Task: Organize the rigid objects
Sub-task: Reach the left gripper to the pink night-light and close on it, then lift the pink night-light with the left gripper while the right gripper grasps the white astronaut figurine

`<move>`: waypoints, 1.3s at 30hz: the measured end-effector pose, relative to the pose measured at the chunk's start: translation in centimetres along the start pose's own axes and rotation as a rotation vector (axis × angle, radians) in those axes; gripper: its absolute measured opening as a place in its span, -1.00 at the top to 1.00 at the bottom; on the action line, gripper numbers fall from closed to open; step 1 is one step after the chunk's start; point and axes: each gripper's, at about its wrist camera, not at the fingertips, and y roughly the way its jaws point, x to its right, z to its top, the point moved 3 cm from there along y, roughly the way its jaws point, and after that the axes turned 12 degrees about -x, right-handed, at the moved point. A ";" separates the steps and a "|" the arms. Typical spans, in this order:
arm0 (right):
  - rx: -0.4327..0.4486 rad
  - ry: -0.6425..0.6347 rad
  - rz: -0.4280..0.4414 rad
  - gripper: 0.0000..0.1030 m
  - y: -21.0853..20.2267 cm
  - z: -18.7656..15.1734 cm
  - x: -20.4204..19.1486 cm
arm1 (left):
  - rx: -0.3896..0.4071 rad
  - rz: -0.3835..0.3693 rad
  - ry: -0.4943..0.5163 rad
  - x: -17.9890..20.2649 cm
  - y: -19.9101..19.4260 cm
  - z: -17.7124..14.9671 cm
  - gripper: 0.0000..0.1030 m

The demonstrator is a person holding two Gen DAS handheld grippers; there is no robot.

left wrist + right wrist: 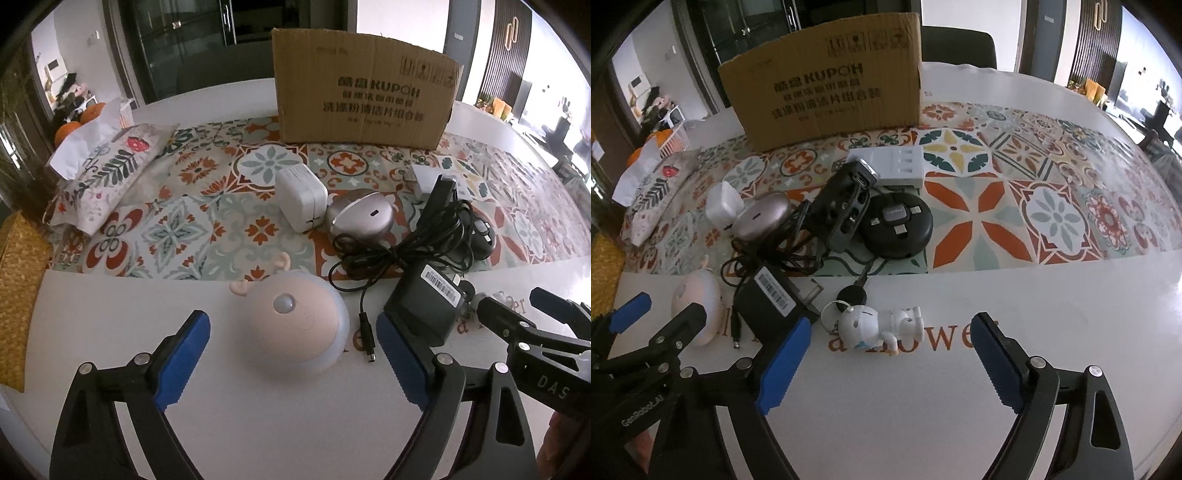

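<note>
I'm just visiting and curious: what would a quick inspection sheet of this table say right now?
Surface: white table under a patterned tile mat.
Job's things: pink round deer-eared gadget; white robot keychain figure; white charger; cardboard box at the back.
Clutter: floral pouch at left.
Grippers: left gripper open around the pink gadget, not touching; right gripper open around the figure, not touching.
Cables: tangled black cord with black adapter.
Surroundings: glass doors, dim room.

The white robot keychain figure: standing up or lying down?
Lying down. The white robot figure lies on its side on the white table, head toward its key ring.
</note>
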 end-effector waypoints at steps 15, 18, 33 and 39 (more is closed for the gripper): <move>-0.016 0.018 0.020 -0.37 1.8 0.7 0.1 | -0.009 -0.017 -0.006 0.1 2.0 0.8 -0.61; -0.024 0.021 0.026 -0.29 2.1 0.6 0.2 | -0.009 -0.011 0.000 0.2 2.4 0.9 -0.58; 0.012 -0.026 -0.006 -0.09 0.9 0.6 -0.8 | 0.011 -0.034 0.008 -0.1 1.4 0.6 -0.44; 0.054 -0.031 0.002 -0.08 -1.3 0.9 -0.9 | 0.062 -0.029 0.029 0.1 -1.1 1.2 -0.44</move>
